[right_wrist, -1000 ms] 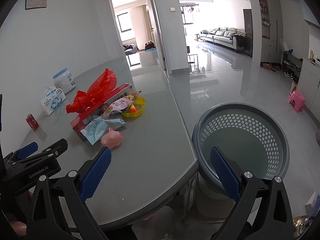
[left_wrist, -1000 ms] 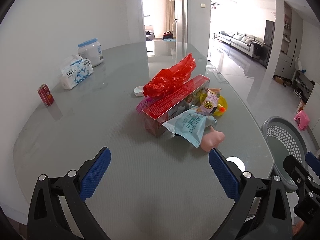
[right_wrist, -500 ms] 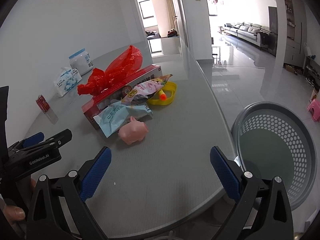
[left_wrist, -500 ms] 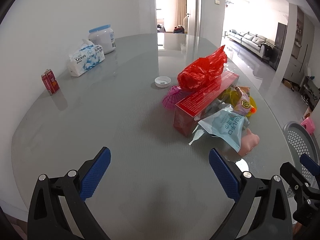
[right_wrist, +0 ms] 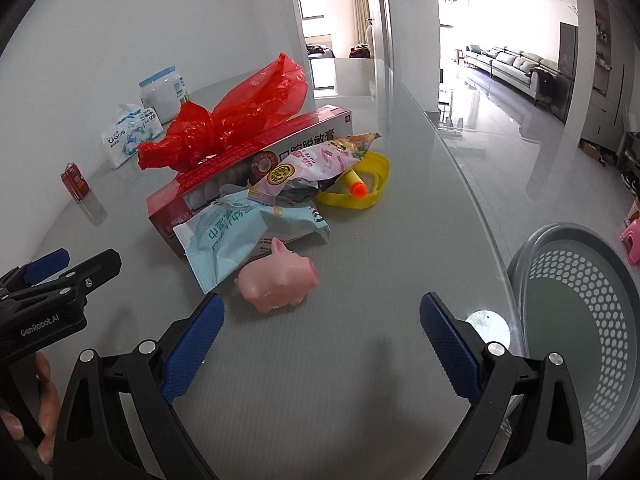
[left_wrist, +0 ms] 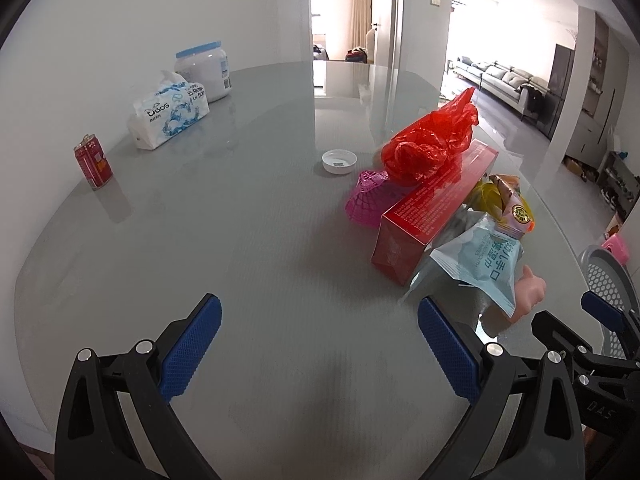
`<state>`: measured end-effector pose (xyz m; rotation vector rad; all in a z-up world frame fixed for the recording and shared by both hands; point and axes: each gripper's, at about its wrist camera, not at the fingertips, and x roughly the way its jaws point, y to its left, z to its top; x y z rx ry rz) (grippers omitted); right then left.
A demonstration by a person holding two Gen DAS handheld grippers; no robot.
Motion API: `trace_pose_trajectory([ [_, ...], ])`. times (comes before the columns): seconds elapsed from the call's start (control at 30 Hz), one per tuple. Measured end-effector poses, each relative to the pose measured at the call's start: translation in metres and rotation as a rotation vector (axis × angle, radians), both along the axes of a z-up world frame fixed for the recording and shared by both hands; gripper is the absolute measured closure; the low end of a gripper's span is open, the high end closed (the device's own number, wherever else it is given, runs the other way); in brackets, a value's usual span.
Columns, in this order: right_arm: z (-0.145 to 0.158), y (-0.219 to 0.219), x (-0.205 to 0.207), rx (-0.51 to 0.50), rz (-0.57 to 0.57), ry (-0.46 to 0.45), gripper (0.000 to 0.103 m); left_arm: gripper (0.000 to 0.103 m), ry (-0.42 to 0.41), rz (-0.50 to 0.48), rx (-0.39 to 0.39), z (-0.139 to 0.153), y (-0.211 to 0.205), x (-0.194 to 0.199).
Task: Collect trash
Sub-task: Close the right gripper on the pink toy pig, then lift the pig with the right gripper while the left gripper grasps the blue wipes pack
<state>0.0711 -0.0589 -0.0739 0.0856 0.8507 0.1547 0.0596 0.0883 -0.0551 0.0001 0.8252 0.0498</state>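
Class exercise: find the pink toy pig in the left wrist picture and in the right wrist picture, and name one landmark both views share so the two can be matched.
Left wrist view: pink toy pig at the right, mostly hidden behind the light blue packet.
Right wrist view: pig near centre, in full view in front of the packet.
Shared landmark: the red plastic bag on the red box.

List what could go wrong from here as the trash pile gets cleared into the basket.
The pile is stacked: the red plastic bag sits on the red box, and the light blue wrapper leans against it, so pulling one piece may topple others.

The pink pig toy lies against the wrappers and could get swept in as trash.

The basket sits below the table edge, so light wrappers may miss it.
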Motion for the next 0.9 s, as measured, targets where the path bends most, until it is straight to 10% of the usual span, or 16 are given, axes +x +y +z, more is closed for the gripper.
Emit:
trace_pose_trajectory([
  [0.43, -0.008, 0.017, 0.025, -0.085, 0.031, 0.015, 0.01, 0.006, 0.032, -0.027, -0.025, -0.009, 0.001, 0.009],
  [0.7, -0.01, 0.033, 0.03, -0.087, 0.102, 0.019, 0.051, 0.006, 0.049, -0.033, -0.038, -0.011, -0.002, 0.008],
  [0.9, -0.009, 0.026, 0.024, -0.021, 0.099, 0.02, 0.056, 0.006, 0.047, -0.062, -0.06, -0.01, -0.01, 0.005],
])
